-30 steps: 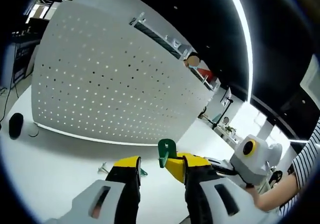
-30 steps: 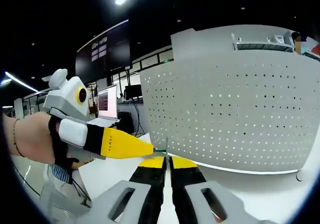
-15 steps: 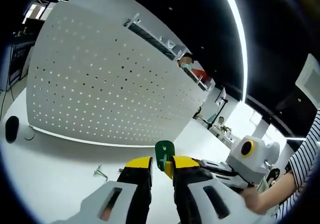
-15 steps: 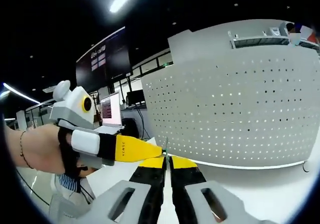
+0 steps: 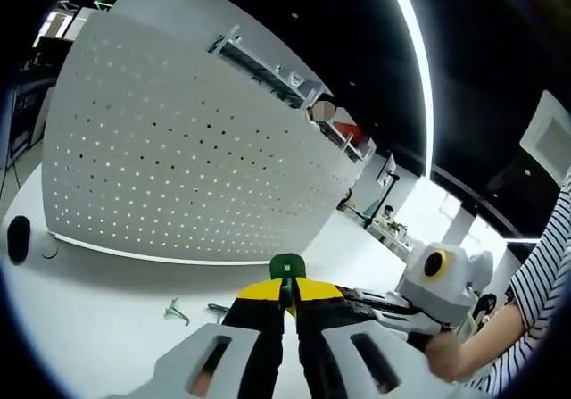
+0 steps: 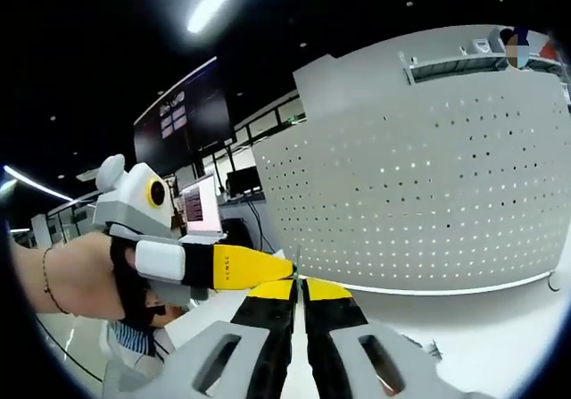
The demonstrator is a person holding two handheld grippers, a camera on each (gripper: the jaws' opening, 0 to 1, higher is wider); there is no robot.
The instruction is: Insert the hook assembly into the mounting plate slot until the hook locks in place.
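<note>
A green hook (image 5: 285,267) sits between the yellow tips of my left gripper (image 5: 285,294), which is shut on it above the white table (image 5: 98,301). My right gripper's dark fingers (image 5: 375,299) reach in from the right to the same piece. In the right gripper view my right gripper (image 6: 299,285) is shut on a thin edge of the hook assembly (image 6: 296,258). The left gripper's yellow finger (image 6: 254,267) meets it from the left. The white perforated mounting plate (image 5: 178,167) stands upright behind, a short way off, and is also in the right gripper view (image 6: 428,194).
Two small loose hooks (image 5: 174,310) (image 5: 217,309) lie on the table before the plate. A black object (image 5: 16,238) sits at the far left. A person's hand (image 6: 71,278) holds the left gripper, and a striped sleeve (image 5: 535,301) is at the right. A laptop (image 6: 198,207) stands behind.
My left gripper's jaws, wide apart a second ago, have shut on the green hook. The right gripper has stayed shut on the assembly. Both views have shifted slightly.
</note>
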